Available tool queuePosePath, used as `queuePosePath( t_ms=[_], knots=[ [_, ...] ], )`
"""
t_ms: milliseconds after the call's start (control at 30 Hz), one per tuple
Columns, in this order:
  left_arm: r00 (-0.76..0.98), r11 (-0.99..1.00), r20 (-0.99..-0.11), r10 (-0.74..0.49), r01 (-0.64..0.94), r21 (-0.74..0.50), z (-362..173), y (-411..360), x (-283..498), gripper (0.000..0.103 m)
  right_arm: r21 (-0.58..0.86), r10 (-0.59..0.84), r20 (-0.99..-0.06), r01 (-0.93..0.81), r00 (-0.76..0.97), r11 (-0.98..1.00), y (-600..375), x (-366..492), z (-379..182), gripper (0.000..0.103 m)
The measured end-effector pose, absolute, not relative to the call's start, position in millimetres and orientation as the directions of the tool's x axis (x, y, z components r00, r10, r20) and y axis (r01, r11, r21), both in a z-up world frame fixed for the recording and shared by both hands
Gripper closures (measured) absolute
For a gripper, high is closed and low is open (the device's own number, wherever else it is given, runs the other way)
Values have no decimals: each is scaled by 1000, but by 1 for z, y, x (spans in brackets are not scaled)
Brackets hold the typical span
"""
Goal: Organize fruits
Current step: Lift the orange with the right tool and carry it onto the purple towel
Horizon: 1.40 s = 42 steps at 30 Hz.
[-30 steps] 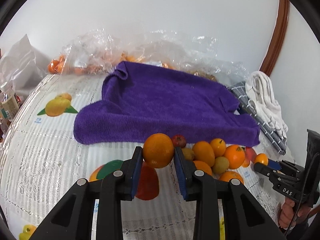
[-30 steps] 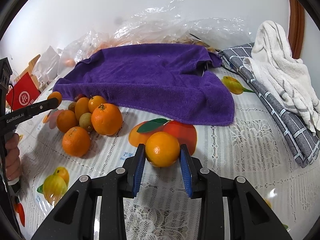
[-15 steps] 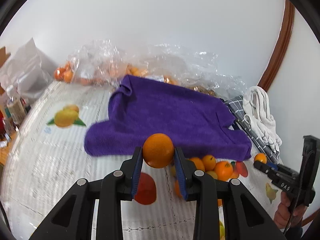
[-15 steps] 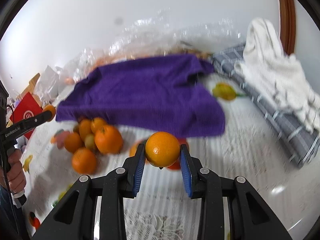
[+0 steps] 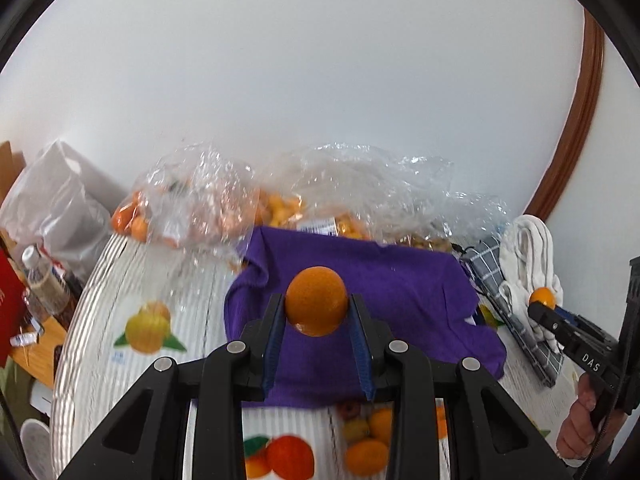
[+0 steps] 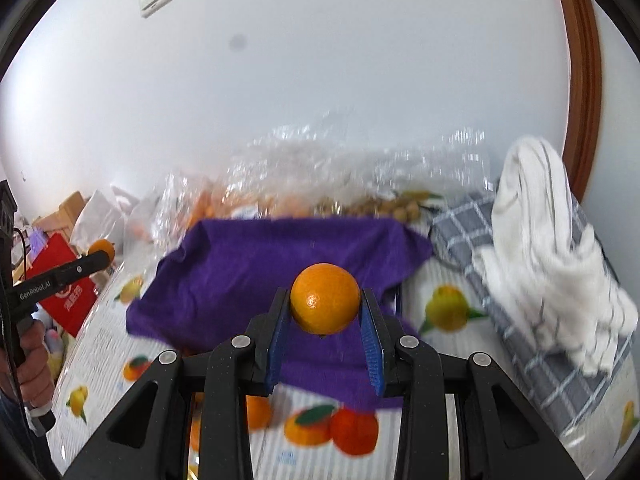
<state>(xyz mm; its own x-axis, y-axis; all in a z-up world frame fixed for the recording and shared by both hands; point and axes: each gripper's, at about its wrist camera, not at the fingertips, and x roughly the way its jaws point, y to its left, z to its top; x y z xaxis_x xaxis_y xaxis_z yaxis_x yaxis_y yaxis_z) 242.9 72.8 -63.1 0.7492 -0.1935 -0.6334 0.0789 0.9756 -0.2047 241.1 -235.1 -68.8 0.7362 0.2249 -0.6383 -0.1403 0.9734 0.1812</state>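
Two oranges are held clear of the desk, one clamped in each tool.

The left tool (image 5: 316, 312) is clamped on an orange (image 5: 316, 300), and the right tool (image 6: 325, 316) on a second orange (image 6: 325, 304); both fruits are seen against the purple towel (image 5: 400, 304). Loose fruit (image 5: 368, 440) is left on the fruit-print desk (image 5: 120, 280) just in front of the towel. Clear bags of fruit (image 5: 208, 208) are piled by the wall.

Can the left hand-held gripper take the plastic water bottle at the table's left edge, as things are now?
Probably not yet. The left hand-held gripper is shut on an orange, so its jaws are full. The bottle stands far off to the left, among a red box and bags. The orange must go down first.
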Motion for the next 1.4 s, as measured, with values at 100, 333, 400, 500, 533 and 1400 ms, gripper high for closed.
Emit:
queuePosePath(
  t_ms=[100, 333, 400, 500, 533, 1400],
  knots=[
    [740, 977, -645, -190, 76, -201, -66, 67, 261, 73, 175, 209, -644, -124, 736, 977, -237, 260, -72, 69],
    [709, 977, -678, -192, 71, -202, -85, 55, 296, 73, 160, 180, -678, -97, 713, 982, -234, 298, -98, 69],
    [696, 972, -688, -207, 66, -226, -94, 56, 304, 73, 160, 176, -686, -89, 706, 983, -231, 309, -108, 69],
    [678, 968, -703, -214, 51, -246, -110, 58, 313, 73, 182, 186, -692, -82, 697, 980, -228, 319, -120, 69],
    [669, 969, -712, -213, 50, -242, -115, 57, 315, 73, 178, 189, -700, -87, 689, 980, -226, 322, -125, 69],
    [590, 994, -801, -105, 54, -91, -153, 42, 337, 73, 110, 131, -789, -73, 600, 991, -217, 340, -179, 69]
  ],
)
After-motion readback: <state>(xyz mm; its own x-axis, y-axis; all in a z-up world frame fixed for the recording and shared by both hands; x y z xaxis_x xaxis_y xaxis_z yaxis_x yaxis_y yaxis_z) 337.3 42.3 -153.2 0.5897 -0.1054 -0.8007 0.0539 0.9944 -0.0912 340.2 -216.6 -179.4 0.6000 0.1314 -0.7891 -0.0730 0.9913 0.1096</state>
